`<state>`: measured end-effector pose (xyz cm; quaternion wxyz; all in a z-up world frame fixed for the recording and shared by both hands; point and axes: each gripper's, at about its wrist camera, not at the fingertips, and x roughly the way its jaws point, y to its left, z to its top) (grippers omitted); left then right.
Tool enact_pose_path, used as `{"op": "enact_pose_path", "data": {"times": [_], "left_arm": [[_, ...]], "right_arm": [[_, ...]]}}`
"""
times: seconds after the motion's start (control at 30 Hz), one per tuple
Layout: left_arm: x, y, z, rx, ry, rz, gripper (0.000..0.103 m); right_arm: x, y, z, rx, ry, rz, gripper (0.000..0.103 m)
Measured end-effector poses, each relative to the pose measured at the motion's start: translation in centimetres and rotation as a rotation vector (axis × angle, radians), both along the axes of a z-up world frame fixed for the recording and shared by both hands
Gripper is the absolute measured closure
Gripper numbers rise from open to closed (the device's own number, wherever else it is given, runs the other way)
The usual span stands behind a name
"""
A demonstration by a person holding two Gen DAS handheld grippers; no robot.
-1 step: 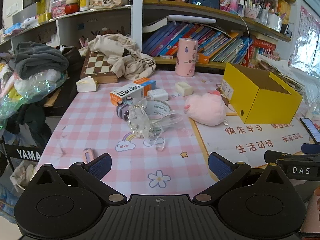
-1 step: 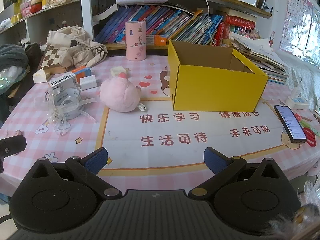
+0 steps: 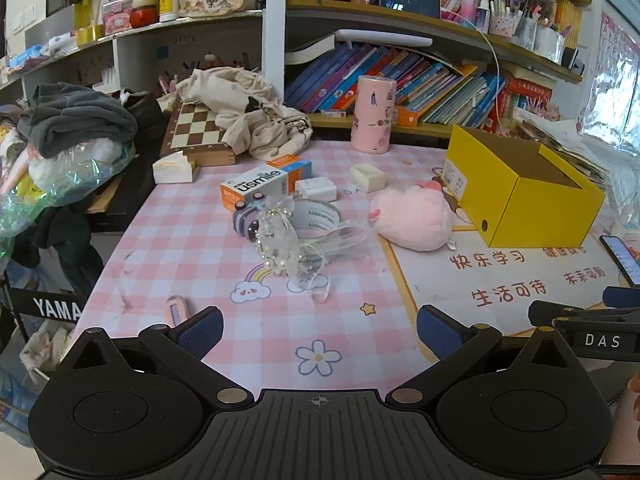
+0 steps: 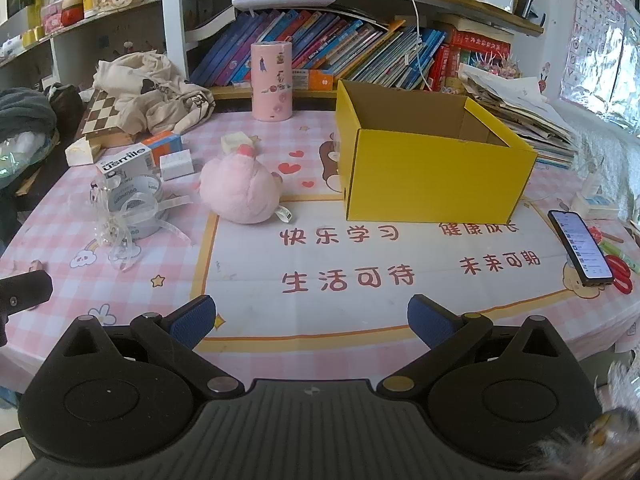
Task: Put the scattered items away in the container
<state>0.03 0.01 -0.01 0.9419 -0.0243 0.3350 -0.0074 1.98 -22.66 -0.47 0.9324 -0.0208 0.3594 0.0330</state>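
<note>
At centre right of the right wrist view sits the yellow box (image 4: 432, 168), open-topped, and what shows of its inside looks bare — nothing tidied yet, by my read. Left of it on the pink checked cloth (image 3: 192, 248): pink plush (image 4: 239, 192) nearest the box, tape roll (image 4: 138, 200) with a beaded ribbon (image 3: 280, 248) draped over it, usmile carton (image 3: 260, 184), two small white blocks (image 3: 316, 189), (image 3: 368, 177), and a pink clip (image 3: 177, 309) at lower left of the left view. All are well apart from the box except the plush, which is near it. So every item is left to move.

Left gripper (image 3: 318, 330) is spread wide, nothing between the pads. Right gripper (image 4: 312, 322) the same — wide and bare, low over the printed mat (image 4: 360, 272).

Room: a cluttered desk, bookshelves (image 4: 320, 52) behind, a chessboard (image 3: 196, 128) under crumpled cloth at upper left, a pink tube (image 4: 272, 80) upright behind the box, a phone (image 4: 580, 246) at right edge.
</note>
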Motion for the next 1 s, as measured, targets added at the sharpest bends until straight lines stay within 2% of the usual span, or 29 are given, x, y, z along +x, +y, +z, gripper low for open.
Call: {"op": "enact_pose_path", "data": {"times": [1.0], "left_arm": [[0.74, 0.59, -0.38, -0.001, 0.040, 0.015, 0.000]], "right_arm": [[0.82, 0.57, -0.89, 0.000, 0.006, 0.000, 0.000]]}}
